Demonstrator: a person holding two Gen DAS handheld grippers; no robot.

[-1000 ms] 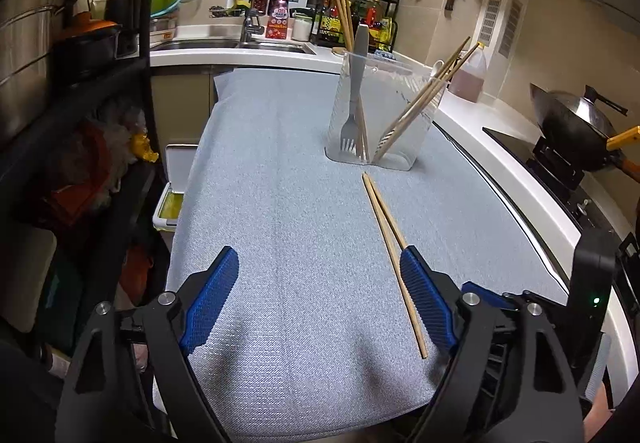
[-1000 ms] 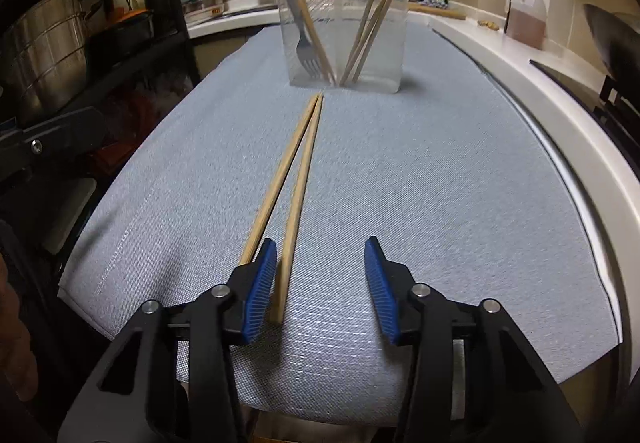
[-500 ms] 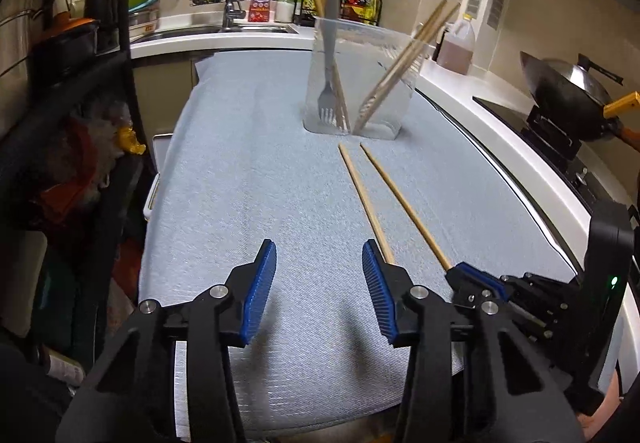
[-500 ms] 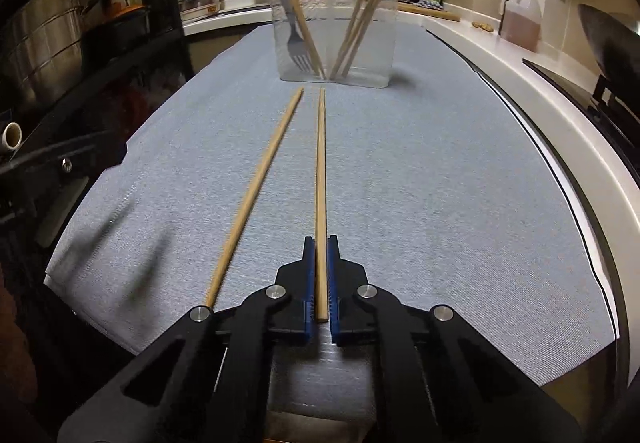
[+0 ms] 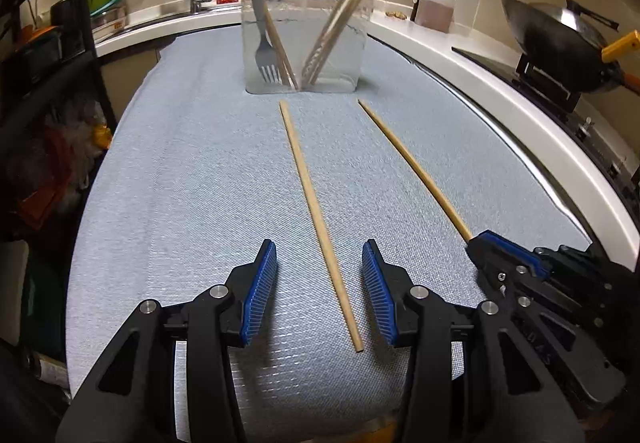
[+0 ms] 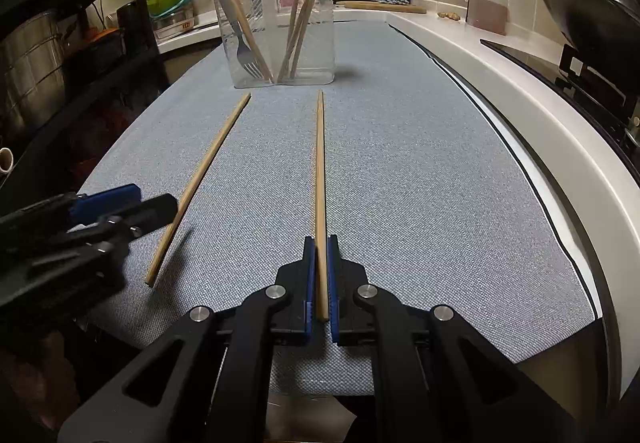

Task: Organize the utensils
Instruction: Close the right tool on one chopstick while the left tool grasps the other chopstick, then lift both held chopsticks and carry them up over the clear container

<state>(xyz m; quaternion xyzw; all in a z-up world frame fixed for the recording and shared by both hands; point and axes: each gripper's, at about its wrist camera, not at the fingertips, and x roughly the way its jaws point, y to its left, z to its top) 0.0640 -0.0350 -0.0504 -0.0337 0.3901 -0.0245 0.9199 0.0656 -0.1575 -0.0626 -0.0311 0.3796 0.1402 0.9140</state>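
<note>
Two wooden chopsticks lie on the grey mat, pointing at a clear plastic holder point(image 5: 306, 31) point(image 6: 280, 27) that holds a fork and several chopsticks. My left gripper point(image 5: 319, 249) is open, its jaws either side of the near end of the left chopstick point(image 5: 316, 215) point(image 6: 200, 179). My right gripper point(image 6: 319, 241) point(image 5: 486, 243) is shut on the near end of the right chopstick point(image 6: 320, 171) point(image 5: 408, 159), which still rests low over the mat.
The grey mat point(image 5: 180, 183) covers the counter. A wok point(image 5: 560, 39) sits on the stove at right, an oil jug point(image 5: 434, 7) behind it. A sink and spice rack stand at the back, a dark shelf rack point(image 5: 44, 63) at left.
My right gripper closed on one chopstick and drew it apart from the other. My left gripper narrowed and moved right and forward until its jaws straddle the other chopstick.
</note>
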